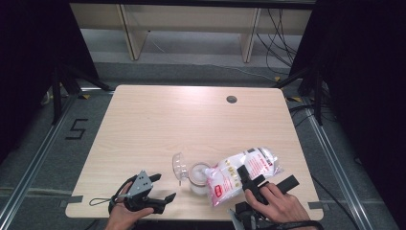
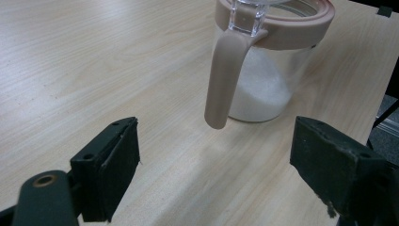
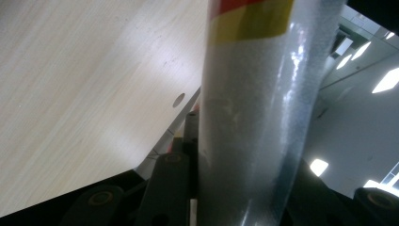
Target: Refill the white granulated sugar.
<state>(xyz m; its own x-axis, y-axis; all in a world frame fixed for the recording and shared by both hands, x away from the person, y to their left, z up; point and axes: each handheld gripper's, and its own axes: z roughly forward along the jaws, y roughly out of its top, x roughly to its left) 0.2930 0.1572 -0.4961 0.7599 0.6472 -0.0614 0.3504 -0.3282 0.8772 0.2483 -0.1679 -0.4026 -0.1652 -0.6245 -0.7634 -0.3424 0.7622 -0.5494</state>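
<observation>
The jar (image 2: 263,61) is clear with a beige rim; the bag (image 1: 242,173) is white with red print; the table (image 1: 158,124) is pale wood.

table (image 1: 158,120) far half free, jar (image 1: 197,178) near edge

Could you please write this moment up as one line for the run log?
right gripper: shut on bag, tipped over jar | left gripper: open, facing jar | lid: flipped open | jar: part-filled, white grains

one table (image 1: 143,124), one clear jar (image 1: 198,178) with a flip lid (image 1: 179,166), lower middle; one plastic bag (image 1: 244,172), lower right; two grippers, left (image 1: 162,191), right (image 1: 256,184).
</observation>
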